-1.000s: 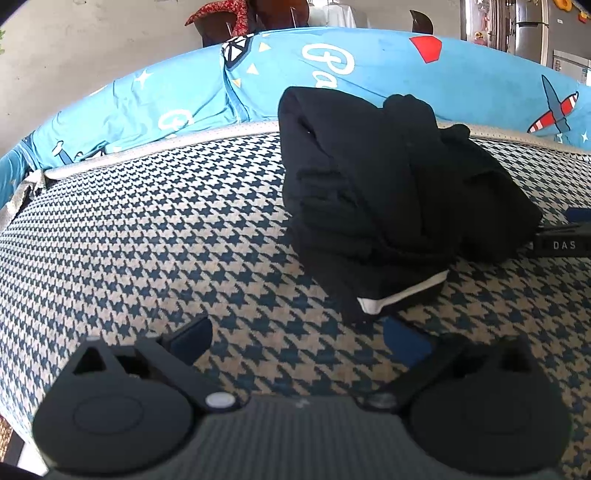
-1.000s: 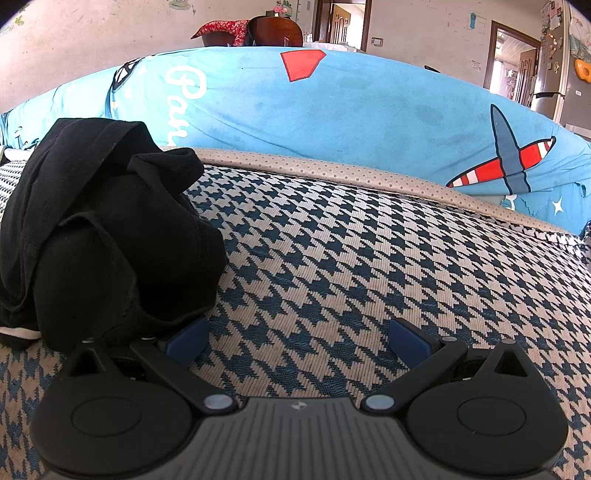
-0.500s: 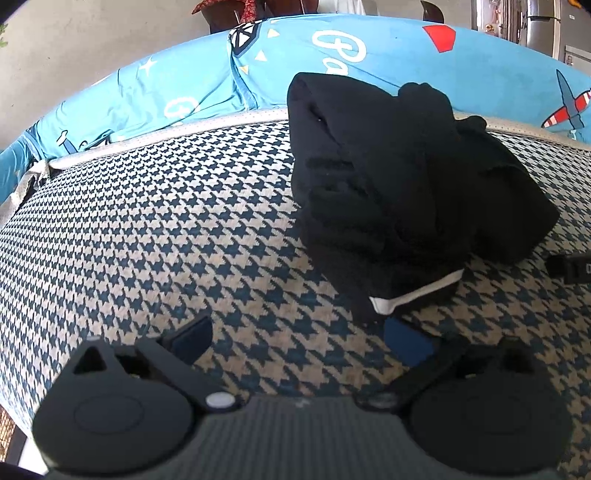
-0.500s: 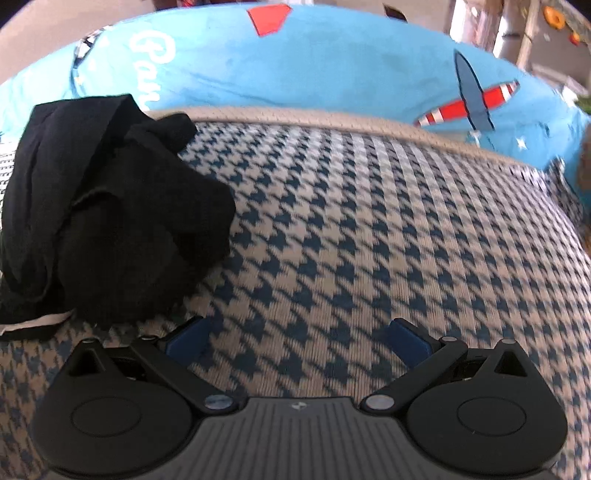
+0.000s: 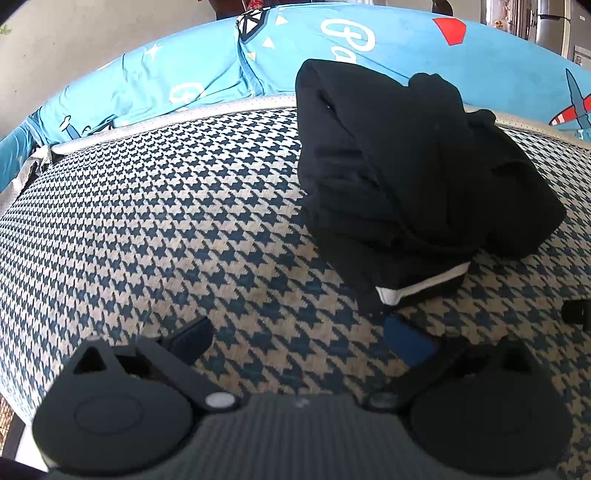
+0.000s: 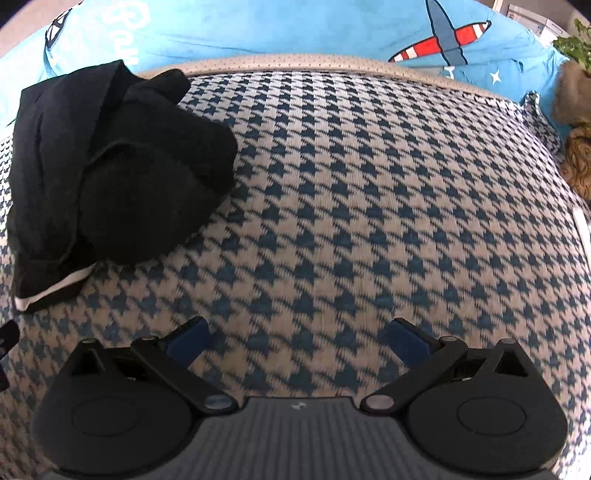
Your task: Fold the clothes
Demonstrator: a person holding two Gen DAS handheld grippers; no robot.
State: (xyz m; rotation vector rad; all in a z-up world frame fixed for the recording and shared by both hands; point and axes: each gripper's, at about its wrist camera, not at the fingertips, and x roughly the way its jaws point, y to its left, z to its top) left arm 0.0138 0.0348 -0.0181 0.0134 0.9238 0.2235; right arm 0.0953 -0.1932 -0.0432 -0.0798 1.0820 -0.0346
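Garment: we see the black garment (image 5: 413,177) bunched on the houndstooth cushion (image 5: 166,221), white hem nearest us.
Left gripper (image 5: 306,336): our fingers spread, empty, just short of the hem.
Right gripper (image 6: 297,338): spread, empty, right of the garment.

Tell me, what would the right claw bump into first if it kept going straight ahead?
Probably just the checked cushion. The right claw is open and points over bare fabric, with the black clothes off to its left. Further on is the blue cover, though depth is unclear.
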